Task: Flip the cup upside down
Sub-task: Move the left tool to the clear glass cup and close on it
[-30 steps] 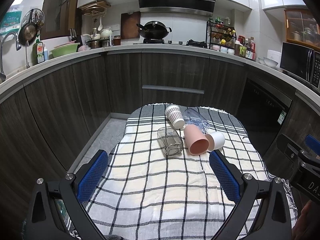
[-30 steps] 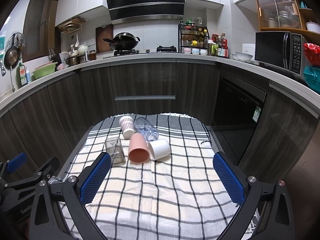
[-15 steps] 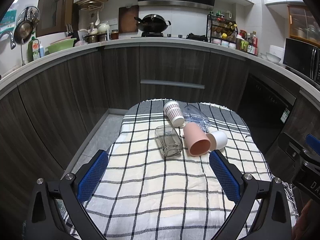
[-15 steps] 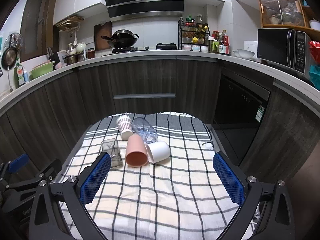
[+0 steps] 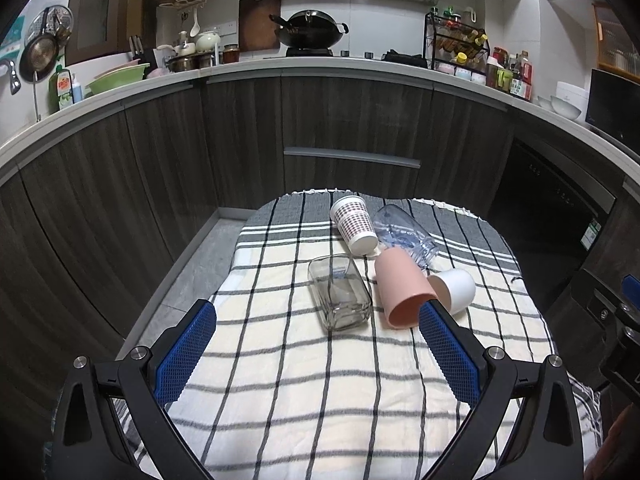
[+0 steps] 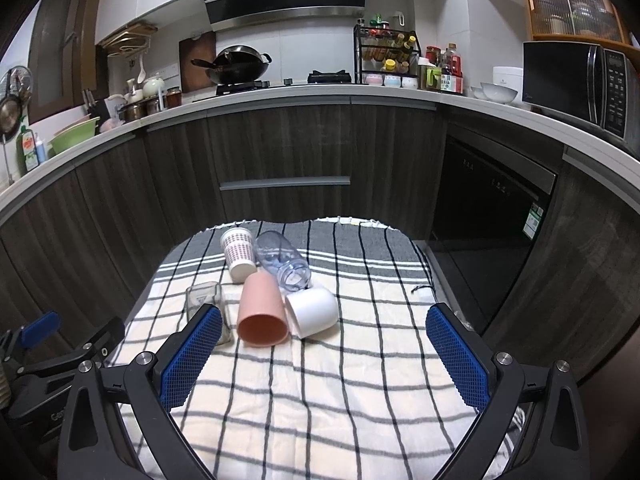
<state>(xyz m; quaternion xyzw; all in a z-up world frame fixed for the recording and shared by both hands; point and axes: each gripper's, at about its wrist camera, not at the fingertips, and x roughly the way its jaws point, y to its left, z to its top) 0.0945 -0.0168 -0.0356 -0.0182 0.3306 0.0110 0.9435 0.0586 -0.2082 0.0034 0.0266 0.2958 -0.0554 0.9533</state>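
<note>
Several cups lie on their sides in a cluster on a checked cloth (image 5: 304, 392): a square clear glass (image 5: 340, 293), a pink cup (image 5: 400, 290), a white cup (image 5: 454, 290), a dotted paper cup (image 5: 354, 224) and a clear bluish plastic cup (image 5: 404, 238). The right wrist view shows them too: pink cup (image 6: 262, 310), white cup (image 6: 312, 310), glass (image 6: 202, 298). My left gripper (image 5: 316, 344) is open and empty, short of the cluster. My right gripper (image 6: 324, 348) is open and empty, also short of it.
The cloth (image 6: 360, 380) covers a small table with edges on all sides. Dark kitchen cabinets (image 5: 352, 132) curve behind it. The right gripper's body (image 5: 608, 320) shows at the left view's right edge; the left gripper's body (image 6: 48, 352) at the right view's left edge.
Both cameras have tilted slightly; the cups sit a little lower and nearer in view. Nothing on the cloth has moved. Both grippers stay open.
</note>
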